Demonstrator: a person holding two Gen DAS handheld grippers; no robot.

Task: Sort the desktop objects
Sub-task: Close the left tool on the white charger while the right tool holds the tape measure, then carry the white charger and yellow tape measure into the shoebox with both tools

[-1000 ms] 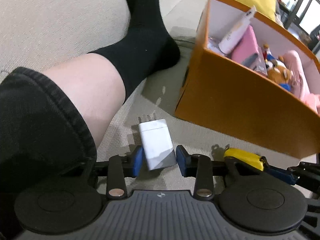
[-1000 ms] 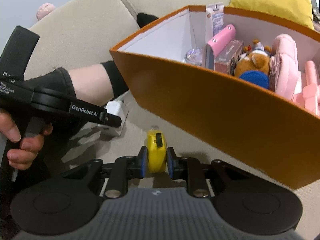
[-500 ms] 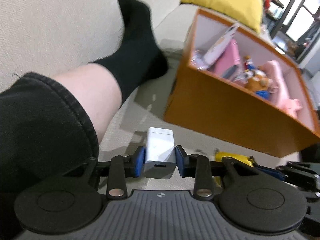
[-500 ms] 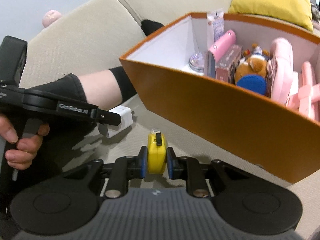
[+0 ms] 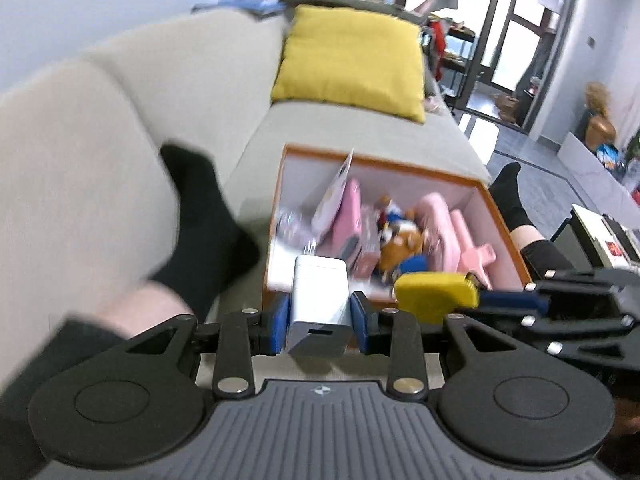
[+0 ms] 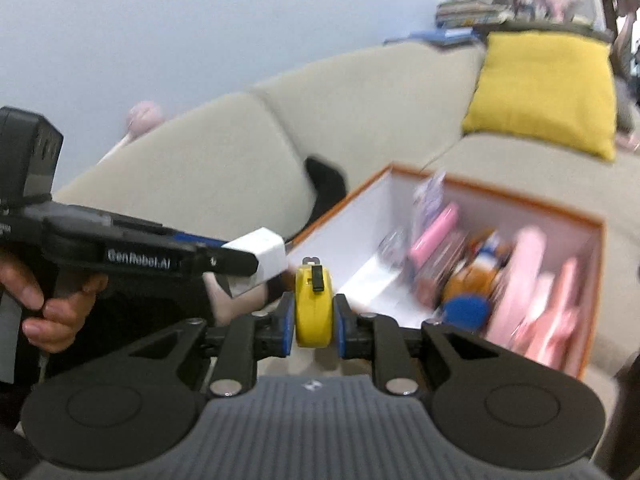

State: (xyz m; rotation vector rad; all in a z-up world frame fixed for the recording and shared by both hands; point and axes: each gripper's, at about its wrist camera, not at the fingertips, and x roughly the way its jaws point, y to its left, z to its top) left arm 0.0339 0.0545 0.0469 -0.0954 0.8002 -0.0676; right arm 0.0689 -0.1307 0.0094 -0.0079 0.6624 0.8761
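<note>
My left gripper [image 5: 319,320] is shut on a white charger block [image 5: 319,300], held in the air just before the near wall of the orange box [image 5: 400,160]. My right gripper [image 6: 312,322] is shut on a yellow tape measure [image 6: 313,304], also lifted near the box's [image 6: 520,196] front corner. In the left wrist view the tape measure [image 5: 436,294] and the right gripper's blue fingers [image 5: 508,302] show at the right. In the right wrist view the charger [image 6: 262,254] sits at the tip of the left gripper [image 6: 256,258]. The box holds pink cases, a plush bear [image 5: 404,244] and other small things.
The box rests on a beige sofa seat [image 5: 360,128] with a yellow cushion [image 5: 352,56] behind it. A person's leg in a black sock [image 5: 204,224] lies left of the box; another socked foot [image 5: 512,196] is at its right. A hand [image 6: 48,304] grips the left tool.
Both grippers rose off the sofa seat with their objects, from beside the box's wall to above its rim. The left gripper closed onto the charger before lifting it.
</note>
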